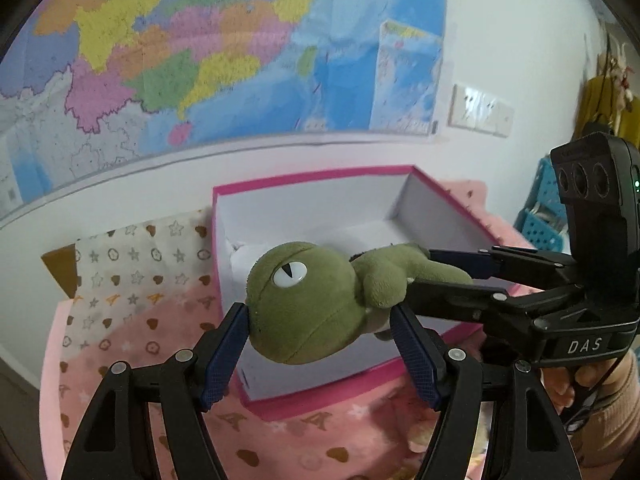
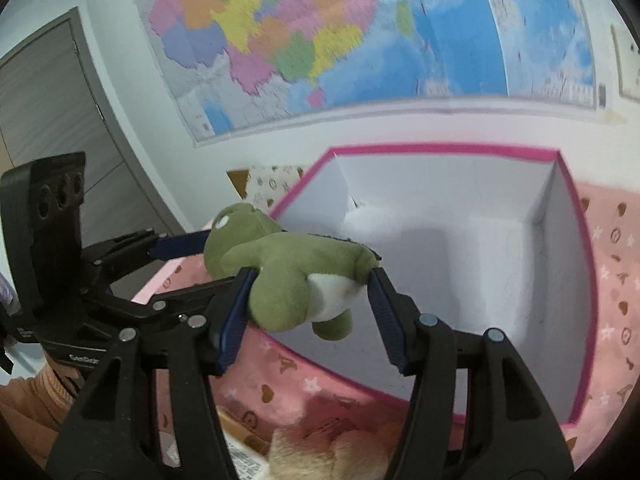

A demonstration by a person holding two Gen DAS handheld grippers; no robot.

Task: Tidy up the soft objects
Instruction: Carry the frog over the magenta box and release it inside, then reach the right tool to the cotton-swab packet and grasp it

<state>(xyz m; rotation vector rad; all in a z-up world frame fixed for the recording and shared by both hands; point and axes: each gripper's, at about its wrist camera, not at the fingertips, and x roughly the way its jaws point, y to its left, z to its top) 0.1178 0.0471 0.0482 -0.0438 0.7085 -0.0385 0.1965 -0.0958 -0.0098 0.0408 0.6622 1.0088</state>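
Note:
A green plush toy with a white eye and white belly [image 1: 316, 292] [image 2: 288, 268] hangs in the air in front of an open white box with a pink rim [image 1: 312, 178] [image 2: 440, 148]. My left gripper [image 1: 320, 320] [image 2: 202, 264] is shut on its round head. From the right side, my right gripper [image 2: 312, 284] [image 1: 434, 276] is shut on the body near the hind legs. A small white soft thing [image 1: 244, 258] [image 2: 360, 216] lies in the box's far left corner; the box holds nothing else that I can see.
The box rests on a pink blanket with hearts and stars [image 1: 320, 432], beside a white patterned cloth [image 1: 132, 260]. A wall map [image 1: 180, 40] hangs behind. A blue basket [image 1: 540, 216] stands at the right, a door [image 2: 52, 100] at the left. Tan fluffy fabric [image 2: 320, 456] lies under my right gripper.

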